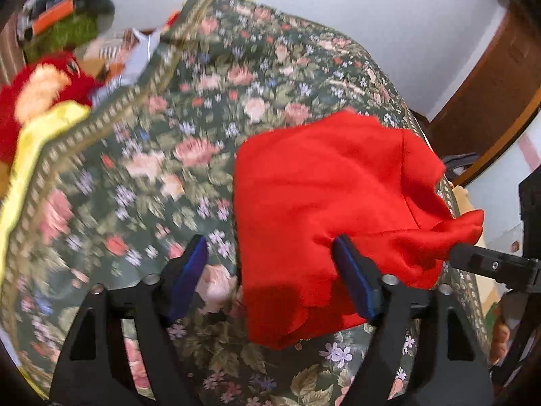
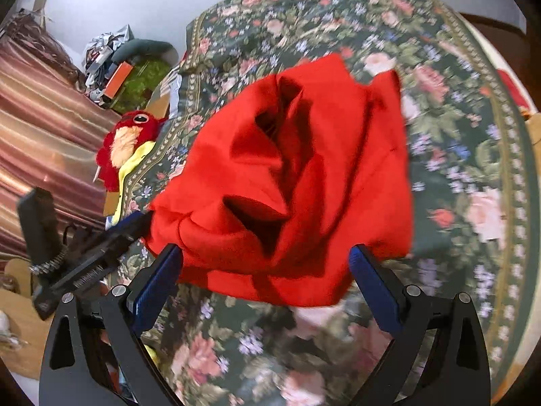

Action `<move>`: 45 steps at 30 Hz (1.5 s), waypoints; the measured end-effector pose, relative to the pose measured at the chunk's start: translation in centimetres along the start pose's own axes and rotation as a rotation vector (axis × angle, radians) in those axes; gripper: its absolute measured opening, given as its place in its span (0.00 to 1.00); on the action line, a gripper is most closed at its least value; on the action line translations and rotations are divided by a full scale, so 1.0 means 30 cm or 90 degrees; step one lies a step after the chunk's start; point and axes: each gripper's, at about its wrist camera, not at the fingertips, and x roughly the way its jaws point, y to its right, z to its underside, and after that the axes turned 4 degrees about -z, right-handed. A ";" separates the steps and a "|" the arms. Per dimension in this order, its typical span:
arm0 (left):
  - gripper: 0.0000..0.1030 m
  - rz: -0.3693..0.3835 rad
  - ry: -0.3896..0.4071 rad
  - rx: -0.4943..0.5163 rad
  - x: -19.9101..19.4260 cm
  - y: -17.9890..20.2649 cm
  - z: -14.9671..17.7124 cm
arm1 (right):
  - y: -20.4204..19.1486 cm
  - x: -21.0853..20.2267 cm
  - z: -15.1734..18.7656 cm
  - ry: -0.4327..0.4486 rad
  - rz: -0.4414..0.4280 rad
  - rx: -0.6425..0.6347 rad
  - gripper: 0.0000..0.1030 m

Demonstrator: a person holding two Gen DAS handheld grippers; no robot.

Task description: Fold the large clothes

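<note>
Red garment (image 2: 287, 182) lies bunched just beyond both grippers' spread jaws.

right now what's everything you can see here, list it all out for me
red garment: one, bright red, bunched in loose folds on the floral bedspread
floral bedspread: one, dark green with pink roses, covers the whole bed
plush toy: one, red with a cream face, at the bed's edge
yellow cloth: one, yellow, under the bedspread's edge by the plush toy
clutter pile: several items, grey, green and orange, beyond the plush toy
curtain: one, striped brown-pink, beside the bed
wall: one, pale, behind the bed
left gripper: one, black with blue pads, open over the garment's edge
right gripper: one, black with blue pads, open at the garment's near edge
</note>
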 end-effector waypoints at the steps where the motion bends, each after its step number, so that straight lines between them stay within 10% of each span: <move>1: 0.82 0.006 -0.002 -0.004 0.012 -0.006 0.009 | 0.004 0.018 -0.003 -0.006 -0.005 0.009 0.95; 11: 0.83 0.056 -0.040 -0.009 0.106 0.006 0.107 | 0.059 0.089 -0.039 -0.005 -0.012 0.069 0.91; 18: 0.83 0.006 -0.017 0.047 0.045 0.048 0.116 | -0.022 0.070 -0.052 0.011 0.031 -0.041 0.16; 25: 0.82 -0.026 0.021 0.155 -0.089 0.150 0.127 | -0.117 -0.111 -0.081 0.086 -0.004 -0.121 0.13; 31: 0.83 -0.051 0.113 0.103 -0.230 0.137 0.027 | -0.160 -0.194 -0.093 0.127 0.020 -0.180 0.12; 45: 0.94 -0.073 0.024 0.112 0.018 0.174 0.073 | 0.152 -0.068 -0.044 0.044 0.096 -0.111 0.18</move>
